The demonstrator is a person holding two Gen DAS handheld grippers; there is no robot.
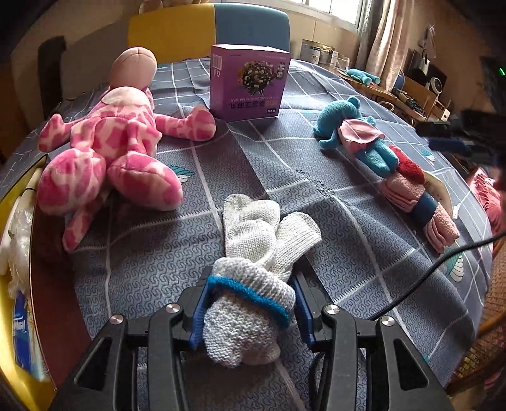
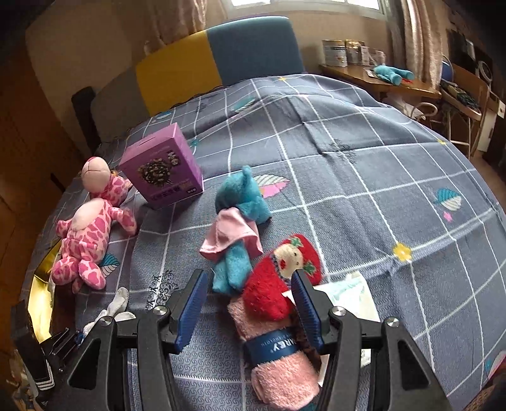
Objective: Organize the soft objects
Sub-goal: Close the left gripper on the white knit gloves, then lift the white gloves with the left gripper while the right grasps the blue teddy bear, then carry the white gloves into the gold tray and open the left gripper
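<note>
My left gripper (image 1: 251,284) is shut on a bundle of white knitted gloves (image 1: 253,253) with a blue cuff, whose finger ends rest on the bed sheet. The same gloves (image 2: 117,303) show at the lower left of the right wrist view. My right gripper (image 2: 249,278) stands open around a banded bundle of pink and red fluffy socks (image 2: 275,316). The socks lie against the right finger, with a gap at the left pad. A blue plush toy in a pink skirt (image 2: 243,202) lies just beyond them. A pink spotted plush (image 1: 104,148) lies at the left.
A purple box (image 1: 249,82) stands upright on the grey checked bed sheet (image 1: 316,151), in front of a yellow and blue headboard (image 1: 208,28). A yellow container (image 1: 19,196) sits off the bed's left edge. A side table (image 2: 379,79) with tins stands at the back right. A black cable (image 1: 442,262) crosses the right side.
</note>
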